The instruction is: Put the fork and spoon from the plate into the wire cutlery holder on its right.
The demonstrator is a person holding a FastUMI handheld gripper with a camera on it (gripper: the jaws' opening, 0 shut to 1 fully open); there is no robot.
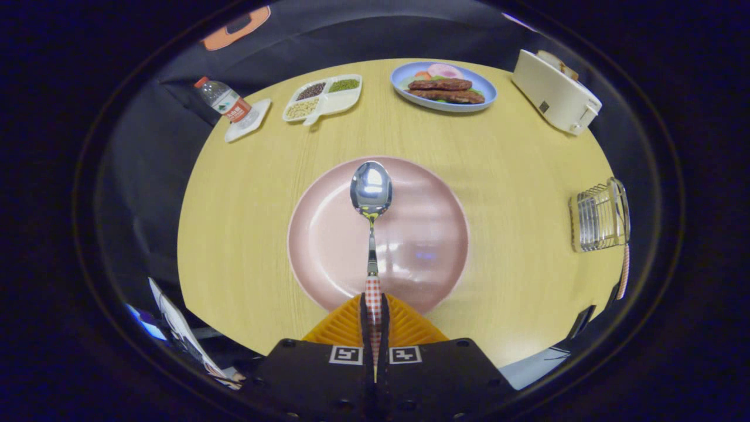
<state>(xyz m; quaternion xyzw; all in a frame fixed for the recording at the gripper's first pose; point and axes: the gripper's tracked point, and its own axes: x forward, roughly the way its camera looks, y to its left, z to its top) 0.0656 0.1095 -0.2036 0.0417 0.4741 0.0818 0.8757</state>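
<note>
Gripper (374,310): orange ribbed fingers (404,325) closed narrow on the red-checked handle of the spoon (371,193), both pads pressing it; the spoon runs straight ahead, bowl up and forward, above the pink plate (328,234). Whether the bowl touches the plate cannot be told. Plate: round, glossy, bare apart from the spoon over it; no fork lies on it. Wire cutlery holder (599,215): chrome, well to the right of the plate near the counter edge; a red-checked handle (625,271) hangs just below it, likely the fork, though that is a judgement. Risks: the grip sits at the handle's far end, so the heavy bowl may swing or slip on the carry; a tilted entry may catch the bowl on the wires or nudge the light holder towards the edge. Counter (246,223): round, pale wood grain. Beyond the plate: water bottle (225,102) on a small white tray, divided dish of beans (323,97), blue plate of food (443,86), cream toaster (555,91). Surround: black cloth wall; papers near the left of the gripper.
</note>
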